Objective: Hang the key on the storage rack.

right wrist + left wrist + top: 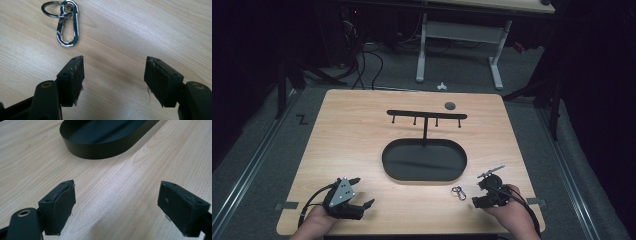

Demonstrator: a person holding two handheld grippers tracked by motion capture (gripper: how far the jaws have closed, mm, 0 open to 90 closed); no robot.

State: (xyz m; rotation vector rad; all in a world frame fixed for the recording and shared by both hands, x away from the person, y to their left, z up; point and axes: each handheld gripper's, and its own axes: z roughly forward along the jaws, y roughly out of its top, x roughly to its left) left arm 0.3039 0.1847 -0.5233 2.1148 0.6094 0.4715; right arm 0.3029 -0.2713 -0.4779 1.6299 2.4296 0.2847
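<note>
Both grippers are black. The left gripper (360, 192), left of the oval black tray (424, 161), carries a grey three-cornered plate dotted with small dark holes, and a black cable loops from its rear past the left hand (319, 218). The right gripper (488, 181), right of that tray, trails a black cable over the right hand (512, 212). Up close, each has blocky black jaws with screw holes and worn, frayed pad edges, on arms with brass-ringed pivots

Overhead view; two close tabletop (362, 135) views
</note>
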